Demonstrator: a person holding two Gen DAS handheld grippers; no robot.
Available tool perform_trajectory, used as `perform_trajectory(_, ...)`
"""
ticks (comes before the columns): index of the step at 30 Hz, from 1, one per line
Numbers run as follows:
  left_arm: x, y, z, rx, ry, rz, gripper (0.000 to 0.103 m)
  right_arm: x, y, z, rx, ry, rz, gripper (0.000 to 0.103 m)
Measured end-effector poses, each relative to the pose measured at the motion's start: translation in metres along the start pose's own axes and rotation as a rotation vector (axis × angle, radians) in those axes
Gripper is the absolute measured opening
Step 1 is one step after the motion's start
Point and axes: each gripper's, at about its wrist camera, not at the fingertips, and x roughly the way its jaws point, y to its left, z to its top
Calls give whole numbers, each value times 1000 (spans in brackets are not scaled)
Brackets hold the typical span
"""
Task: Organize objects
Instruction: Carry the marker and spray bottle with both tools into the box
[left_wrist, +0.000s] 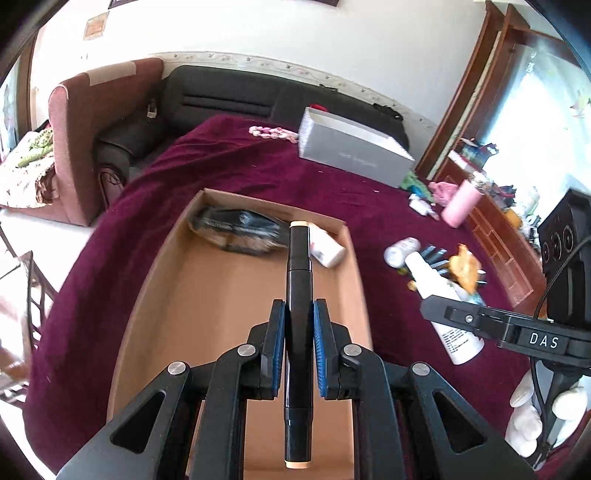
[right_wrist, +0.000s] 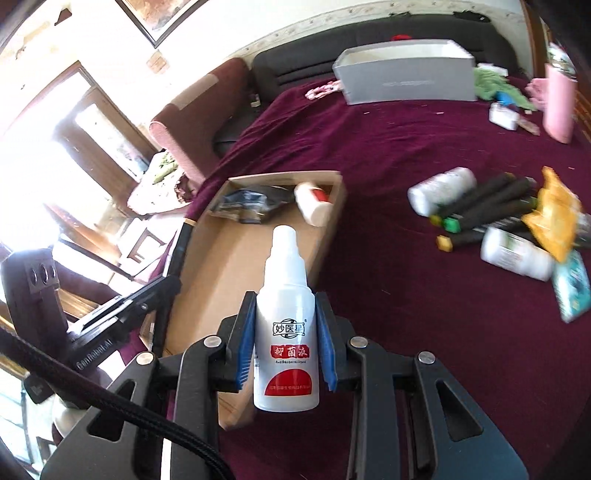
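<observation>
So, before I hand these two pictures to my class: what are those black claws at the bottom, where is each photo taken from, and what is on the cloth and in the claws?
The claws are hand-held grippers, one in each of a person's hands, with no robot arm behind them. Each carries a wide-angle camera looking along its two fingers, so each picture is one gripper's own view.

In the left view, the left gripper is shut on a black marker, held over a shallow cardboard box. In the right view, the right gripper is shut on a white spray bottle with a red label.

The box sits on a dark red cloth and already holds a dark packet and a small white bottle. Beside it lie more markers, white bottles, snack packets, a grey box and a pink cup.
</observation>
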Motion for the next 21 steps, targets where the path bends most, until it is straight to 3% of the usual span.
perform_trajectory(10, 58, 22, 36, -6, 100, 24, 12, 84, 17, 42, 58, 68, -30, 28)
perform_trajectory(17, 88, 22, 40, 5, 161, 34, 12, 110, 15, 47, 55, 88, -85, 28)
perform_trajectory(21, 109, 30, 34, -39, 215, 16, 11, 121, 12, 49, 55, 98, -104, 28)
